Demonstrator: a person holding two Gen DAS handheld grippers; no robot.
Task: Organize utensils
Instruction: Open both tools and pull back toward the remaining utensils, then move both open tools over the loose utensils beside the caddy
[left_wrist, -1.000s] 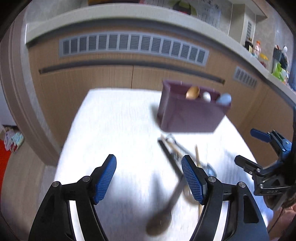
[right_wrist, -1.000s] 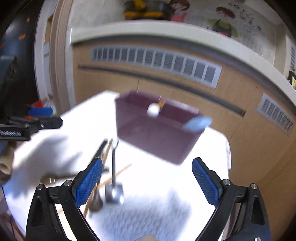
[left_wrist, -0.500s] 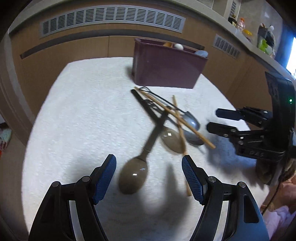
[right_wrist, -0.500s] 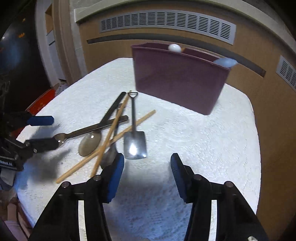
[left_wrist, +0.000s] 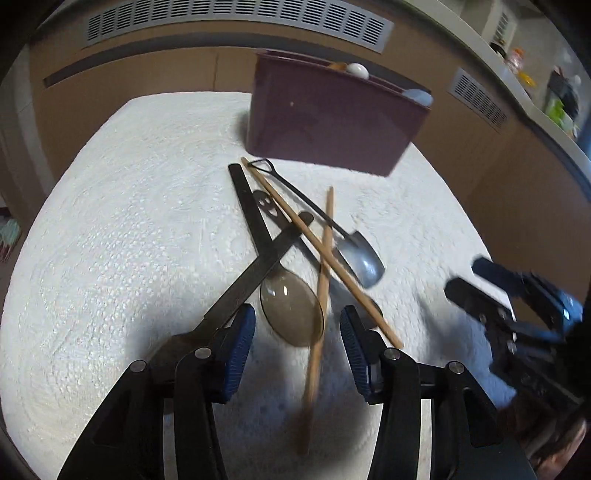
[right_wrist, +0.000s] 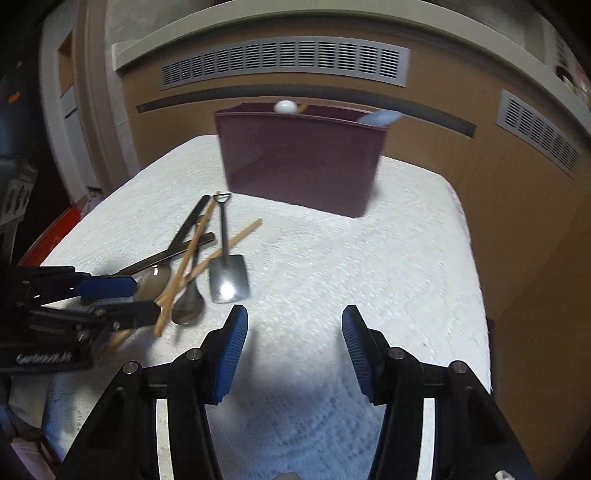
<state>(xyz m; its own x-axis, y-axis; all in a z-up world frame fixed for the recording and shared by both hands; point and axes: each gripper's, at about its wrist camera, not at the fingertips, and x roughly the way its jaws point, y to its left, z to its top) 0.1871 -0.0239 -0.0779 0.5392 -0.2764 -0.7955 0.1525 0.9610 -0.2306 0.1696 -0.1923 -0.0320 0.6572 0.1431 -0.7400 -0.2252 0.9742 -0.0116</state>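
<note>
Wooden chopsticks (left_wrist: 322, 258) lay crossed over steel spoons (left_wrist: 291, 306) on the table (left_wrist: 110, 229) before the maroon caddy (left_wrist: 332, 118); light, stiff, slippery, so I judged mid-shaft best; left tool (left_wrist: 297, 343), just narrowed, straddled one unpinched, right tool (right_wrist: 291, 343) spread, empty.

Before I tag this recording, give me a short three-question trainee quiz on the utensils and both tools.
1. True or false: the left tool is shut on a chopstick.
2. Which utensil lies nearest the right tool? A) shovel-shaped spoon B) a fork C) a whisk
3. Fill in: the maroon utensil holder stands on the ___ tablecloth.

Key
1. False. Its blue pads straddle a brown spoon bowl and the chopstick without pressing either; its jaws have just been closing.
2. A
3. white
</note>
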